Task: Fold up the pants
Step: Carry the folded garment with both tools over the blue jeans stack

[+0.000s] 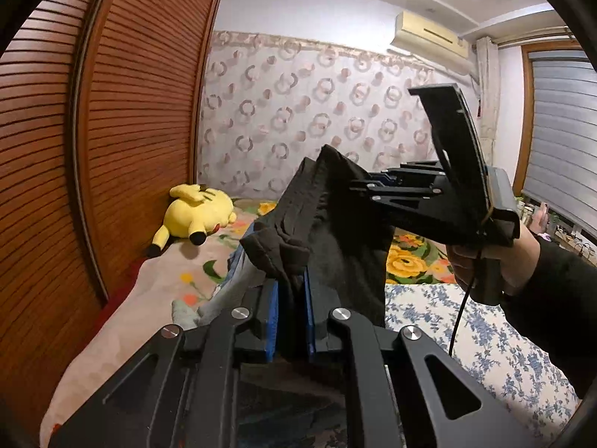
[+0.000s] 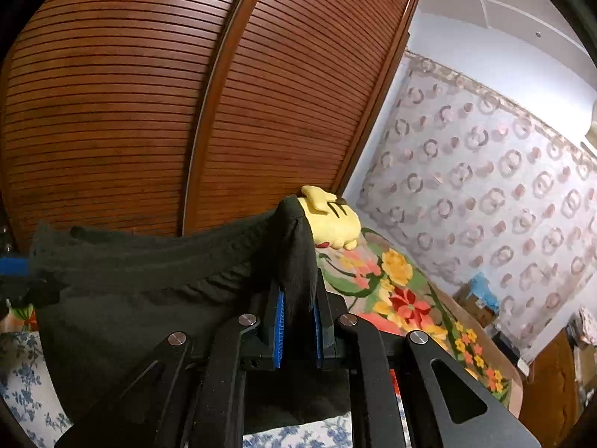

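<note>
Black pants (image 1: pixel 335 231) hang in the air between both grippers, above a bed. In the left wrist view my left gripper (image 1: pixel 291 313) is shut on a bunched edge of the cloth, its blue pads (image 1: pixel 271 321) pressing it from both sides. The right gripper (image 1: pixel 358 184) enters from the right, held by a hand (image 1: pixel 485 261), and pinches the other end of the same edge. In the right wrist view the right gripper (image 2: pixel 298 324) is shut on the pants (image 2: pixel 156 283), which stretch leftward to the left gripper's blue pad (image 2: pixel 13 265) at the frame edge.
A yellow plush toy (image 1: pixel 197 211) lies on the floral blanket (image 1: pixel 406 261) by the brown slatted wardrobe (image 1: pixel 112 130). A blue-flowered sheet (image 1: pixel 485 336) covers the near bed. Grey and blue clothes (image 1: pixel 231 280) lie beneath the pants. A patterned wall (image 2: pixel 485 186) stands behind.
</note>
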